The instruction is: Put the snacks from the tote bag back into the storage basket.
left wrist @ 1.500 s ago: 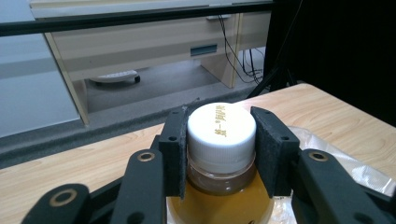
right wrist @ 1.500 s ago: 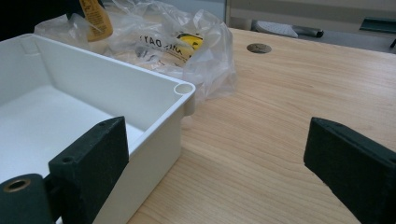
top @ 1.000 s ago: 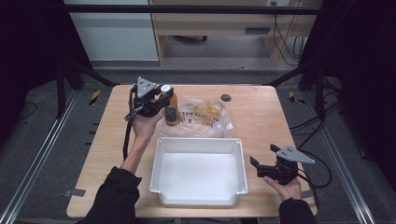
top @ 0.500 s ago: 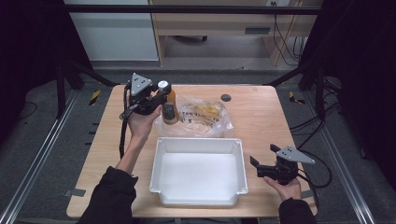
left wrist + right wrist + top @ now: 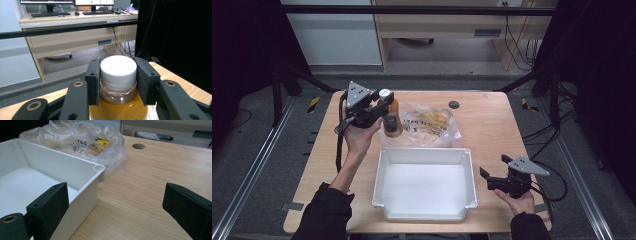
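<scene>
The only print I can make out sits on the clear plastic bag [image 5: 75, 142] beside the white bin: dark capital letters, seen reversed through the film, too crumpled to read as a word, next to a yellow patch. In the high view the bag's [image 5: 427, 122] lettering is too small to read.

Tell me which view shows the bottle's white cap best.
The left gripper view: the white cap sits large and sharp between the left tool's black pads, clamped at both sides. The high view shows the cap as a small white dot. The right gripper view looks at the tub and bag.
</scene>
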A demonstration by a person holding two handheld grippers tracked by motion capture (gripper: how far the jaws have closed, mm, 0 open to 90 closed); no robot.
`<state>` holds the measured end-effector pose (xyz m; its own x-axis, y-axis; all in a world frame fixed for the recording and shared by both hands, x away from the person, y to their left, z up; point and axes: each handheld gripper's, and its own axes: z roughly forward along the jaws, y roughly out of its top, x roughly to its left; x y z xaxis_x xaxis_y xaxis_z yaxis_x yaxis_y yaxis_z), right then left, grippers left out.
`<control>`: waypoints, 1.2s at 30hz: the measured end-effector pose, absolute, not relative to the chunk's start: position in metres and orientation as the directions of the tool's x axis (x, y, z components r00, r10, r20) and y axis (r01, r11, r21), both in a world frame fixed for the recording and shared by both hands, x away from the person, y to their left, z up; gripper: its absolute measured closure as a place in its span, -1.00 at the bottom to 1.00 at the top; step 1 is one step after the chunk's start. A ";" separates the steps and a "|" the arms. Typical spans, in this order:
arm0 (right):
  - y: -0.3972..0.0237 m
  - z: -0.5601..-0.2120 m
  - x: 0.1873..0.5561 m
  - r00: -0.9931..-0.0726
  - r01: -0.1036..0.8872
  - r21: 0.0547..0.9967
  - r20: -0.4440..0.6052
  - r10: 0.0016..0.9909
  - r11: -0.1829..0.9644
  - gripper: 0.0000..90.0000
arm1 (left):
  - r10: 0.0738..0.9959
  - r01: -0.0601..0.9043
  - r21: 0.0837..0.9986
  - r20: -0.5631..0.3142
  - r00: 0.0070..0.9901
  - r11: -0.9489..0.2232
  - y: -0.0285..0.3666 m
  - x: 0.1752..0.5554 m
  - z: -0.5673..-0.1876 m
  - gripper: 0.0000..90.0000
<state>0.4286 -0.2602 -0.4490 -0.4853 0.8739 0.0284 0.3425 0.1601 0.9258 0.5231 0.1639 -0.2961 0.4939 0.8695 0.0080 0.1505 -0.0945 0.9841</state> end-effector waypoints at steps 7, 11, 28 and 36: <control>-0.260 -0.449 0.428 -0.485 0.341 0.926 0.027 0.874 0.161 -0.84 | 0.856 0.142 0.985 0.011 0.517 -0.099 0.163 0.509 -0.297 0.31; -0.260 -0.449 0.428 -0.485 0.341 0.926 0.026 0.874 0.162 -0.84 | 0.847 0.142 0.984 0.013 0.532 -0.104 0.162 0.502 -0.298 0.31; -0.260 -0.449 0.428 -0.484 0.341 0.926 0.024 0.875 0.163 -0.84 | 0.811 0.134 0.983 0.022 0.584 -0.123 0.161 0.472 -0.311 0.31; -0.260 -0.449 0.428 -0.484 0.341 0.926 0.023 0.875 0.164 -0.84 | 0.800 0.138 0.981 0.025 0.599 -0.134 0.160 0.463 -0.319 0.31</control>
